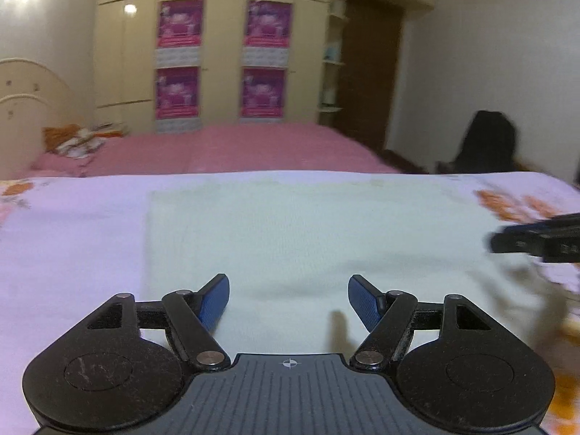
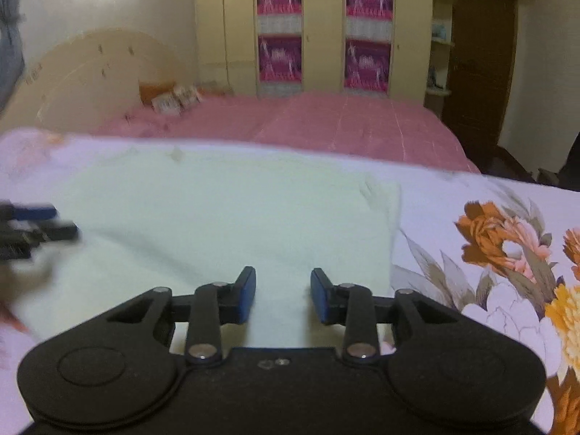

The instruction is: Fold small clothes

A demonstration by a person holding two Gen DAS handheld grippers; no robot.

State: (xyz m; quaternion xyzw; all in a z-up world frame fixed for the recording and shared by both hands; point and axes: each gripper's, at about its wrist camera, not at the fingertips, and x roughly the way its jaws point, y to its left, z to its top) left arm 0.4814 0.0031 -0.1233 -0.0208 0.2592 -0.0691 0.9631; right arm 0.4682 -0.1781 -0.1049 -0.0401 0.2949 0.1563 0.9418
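Observation:
A pale white garment [image 1: 308, 232] lies flat on a lilac floral sheet [image 1: 72, 246], its left edge straight. My left gripper [image 1: 289, 291] hovers over the garment's near part, its blue pads [image 1: 217, 299] wide apart with nothing between them. In the right wrist view the same garment [image 2: 224, 210] shows a folded right edge. Above its near right part my right gripper [image 2: 282, 291] stands open with a narrower gap, holding nothing. Each gripper shows blurred in the other's view: the right gripper [image 1: 536, 241] at the right edge, the left gripper [image 2: 36, 224] at the left edge.
The sheet's orange flower print [image 2: 500, 243] lies right of the garment. Beyond the sheet is a pink bed [image 1: 232, 148] with cushions [image 1: 79, 141] by the headboard, a wardrobe with pink posters [image 1: 177, 23], a dark door [image 1: 369, 72] and a dark chair [image 1: 485, 141].

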